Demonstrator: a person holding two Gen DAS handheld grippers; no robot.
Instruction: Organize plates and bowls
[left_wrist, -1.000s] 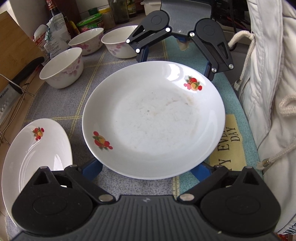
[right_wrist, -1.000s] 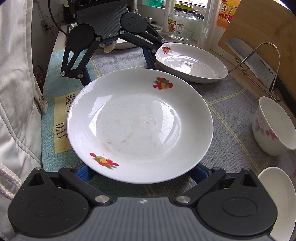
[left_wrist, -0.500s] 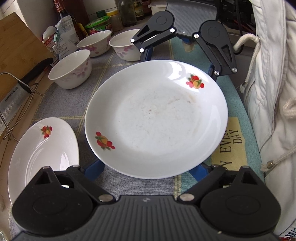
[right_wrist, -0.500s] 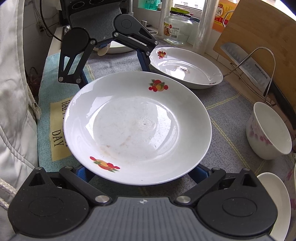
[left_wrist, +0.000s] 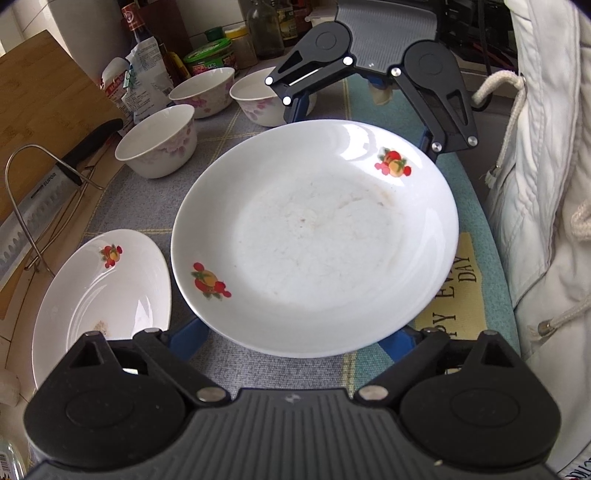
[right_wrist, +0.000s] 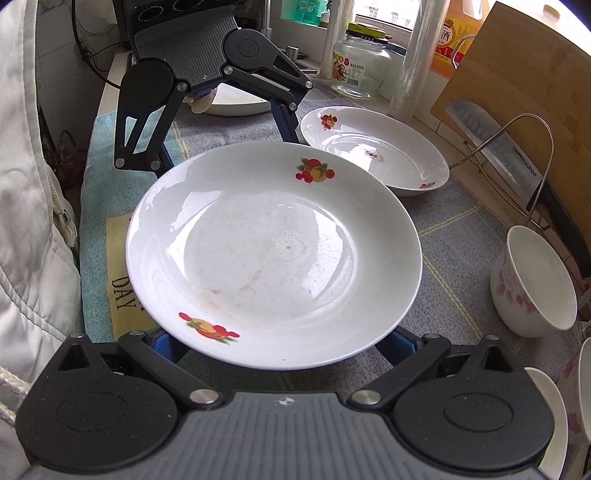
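A white plate with fruit prints (left_wrist: 317, 240) (right_wrist: 273, 251) rests across the blue fingers of both grippers and is held above the grey mat. My left gripper (left_wrist: 295, 339) is open under its near rim; the right gripper (left_wrist: 365, 110) faces it from the far side. In the right wrist view my right gripper (right_wrist: 284, 343) is open under the near rim and the left gripper (right_wrist: 225, 136) is opposite. A second fruit-print plate (left_wrist: 99, 295) (right_wrist: 376, 147) lies on the mat beside it. Three floral bowls (left_wrist: 159, 144) stand at the back.
A knife in a wire rack (left_wrist: 40, 206) and a wooden board (left_wrist: 40, 107) stand at the counter's side. Bottles and jars (left_wrist: 210, 55) line the back. A white jacket (left_wrist: 546, 184) hangs close by. A glass jar (right_wrist: 360, 66) stands by the window.
The plate has risen and moved toward the second plate, carried by both grippers. The second plate now shows closer and more fully in both views.
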